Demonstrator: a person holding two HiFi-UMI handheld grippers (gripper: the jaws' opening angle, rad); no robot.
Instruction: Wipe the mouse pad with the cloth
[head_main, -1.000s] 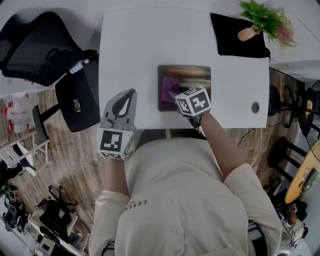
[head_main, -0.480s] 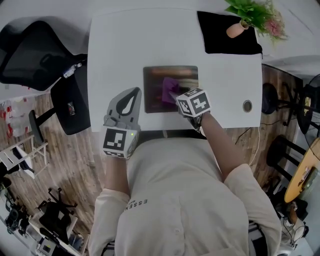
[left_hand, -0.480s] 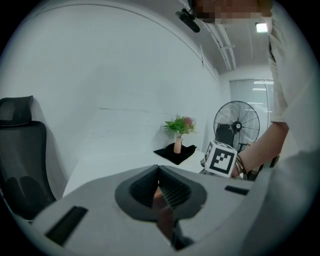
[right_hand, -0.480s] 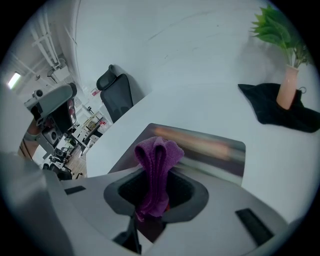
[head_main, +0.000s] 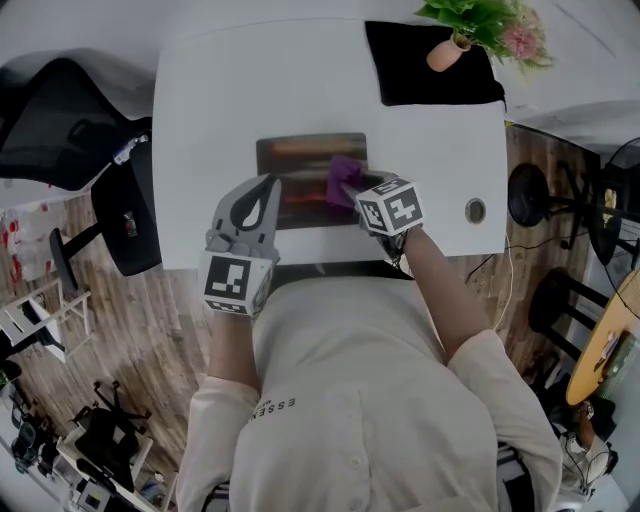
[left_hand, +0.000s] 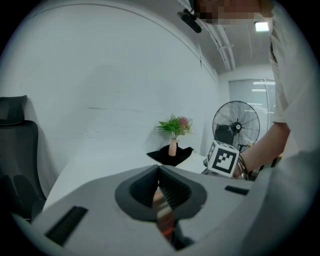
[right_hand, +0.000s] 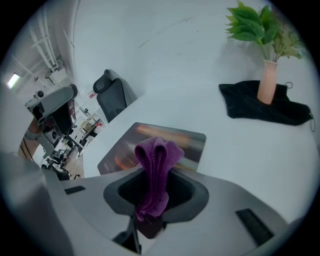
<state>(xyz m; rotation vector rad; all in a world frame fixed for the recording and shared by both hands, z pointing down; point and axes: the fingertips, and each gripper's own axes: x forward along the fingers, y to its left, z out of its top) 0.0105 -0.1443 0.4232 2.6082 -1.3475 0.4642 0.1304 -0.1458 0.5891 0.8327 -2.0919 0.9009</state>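
A dark mouse pad (head_main: 300, 165) with orange streaks lies on the white table (head_main: 210, 100). My right gripper (head_main: 350, 192) is shut on a folded purple cloth (head_main: 344, 178), which rests on the pad's right part. In the right gripper view the cloth (right_hand: 156, 160) sticks up from between the jaws of the right gripper (right_hand: 150, 210), with the pad (right_hand: 182, 140) just beyond. My left gripper (head_main: 266, 190) hovers over the pad's left edge. In its own view the left gripper (left_hand: 162, 200) has its jaws together, and only a thin strip of pad colour shows between them.
A black cloth (head_main: 400, 80) lies at the table's far right corner with a small vase of plants (head_main: 445, 50) on it. A round cable hole (head_main: 475, 211) is near the right edge. A black office chair (head_main: 60, 120) stands left of the table.
The cloth in my right gripper has gone from the pad's left part to its right part. My left gripper now overlaps the pad's left edge. The head view has shifted.
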